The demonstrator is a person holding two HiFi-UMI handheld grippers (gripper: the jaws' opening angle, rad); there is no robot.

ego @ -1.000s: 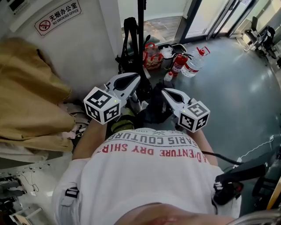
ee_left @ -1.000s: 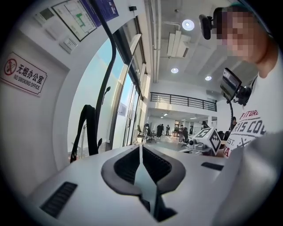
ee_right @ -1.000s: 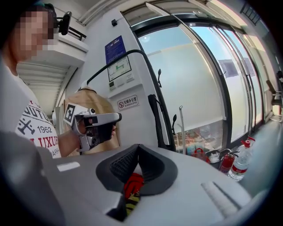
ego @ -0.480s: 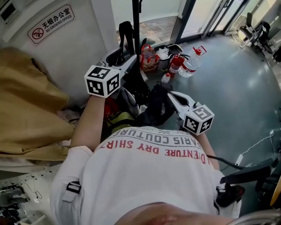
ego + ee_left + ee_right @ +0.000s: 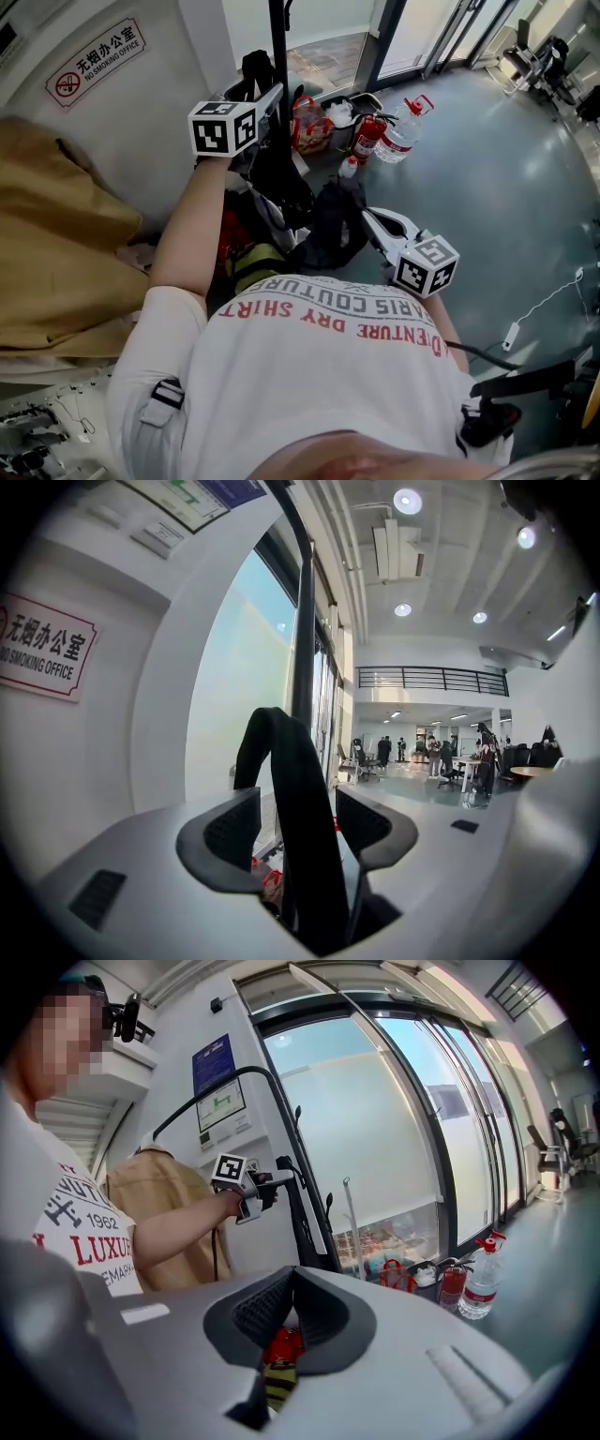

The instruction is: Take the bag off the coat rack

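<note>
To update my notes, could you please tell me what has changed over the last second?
The left gripper rose from in front of the person's chest up to the coat rack pole; its fingers are opening, with the black bag strap between them, not pinched. The right gripper stayed low, fingers shut.

The black bag (image 5: 284, 183) is just beside the coat rack (image 5: 277, 33), strap (image 5: 255, 67) upright.

Left arm (image 5: 183, 234): bare, I hold it stretched forward and lifted high.
Left gripper (image 5: 267, 94): jaws opening, standing wide apart; a black strap (image 5: 286, 771) hangs between them, not pinched.
Right gripper (image 5: 373, 223): I hold it low, close to my torso, pointing forward.
Right jaws: closed together, tips meeting, nothing between them.
</note>
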